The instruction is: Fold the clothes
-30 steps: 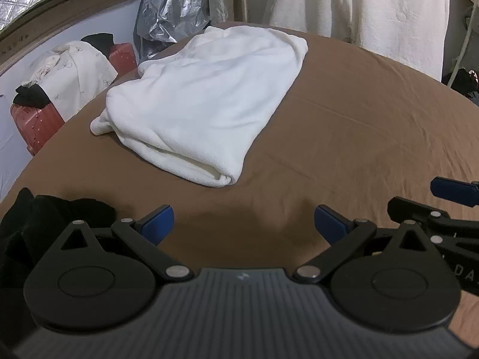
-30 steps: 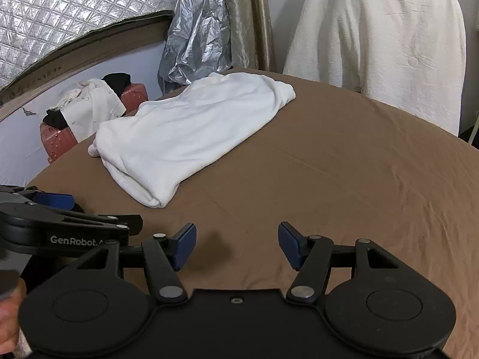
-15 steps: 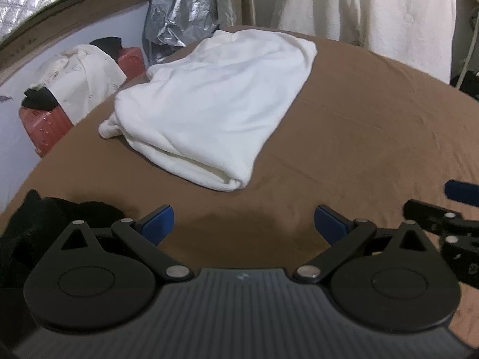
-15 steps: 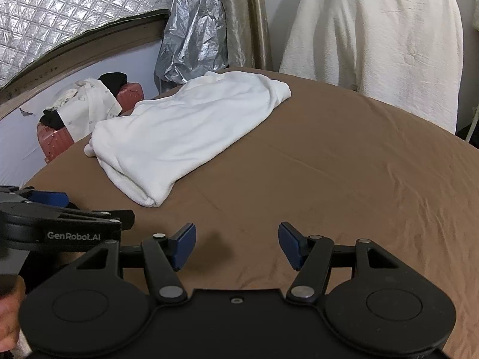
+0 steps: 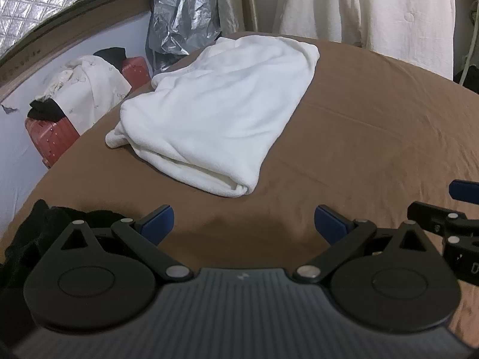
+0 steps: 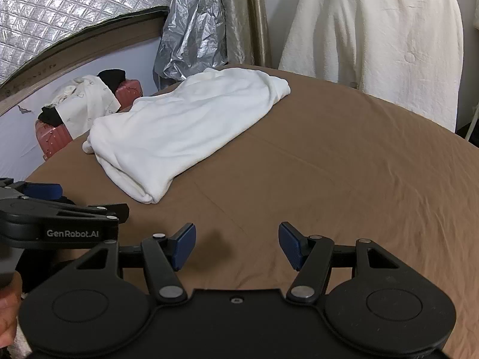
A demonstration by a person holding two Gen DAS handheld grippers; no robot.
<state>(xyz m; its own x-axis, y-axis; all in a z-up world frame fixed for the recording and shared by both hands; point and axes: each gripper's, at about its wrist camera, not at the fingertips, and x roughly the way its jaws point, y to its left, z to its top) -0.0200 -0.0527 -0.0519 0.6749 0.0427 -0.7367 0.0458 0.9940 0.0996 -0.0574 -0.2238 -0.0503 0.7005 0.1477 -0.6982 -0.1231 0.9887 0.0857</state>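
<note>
Hiding black garment [image 5: 36,233] | left tongs [image 5: 244,224] | partly cut off

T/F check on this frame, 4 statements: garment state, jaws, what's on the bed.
1. The white garment lies folded on the brown sheet. True.
2. The left gripper is clamped on the garment. False: its jaws stand open over bare sheet, nothing between them.
3. The right gripper holds nothing. True.
4. A black cloth lies on top of the white garment. False: it sits apart, at the near left edge of the bed beside the left gripper.
</note>
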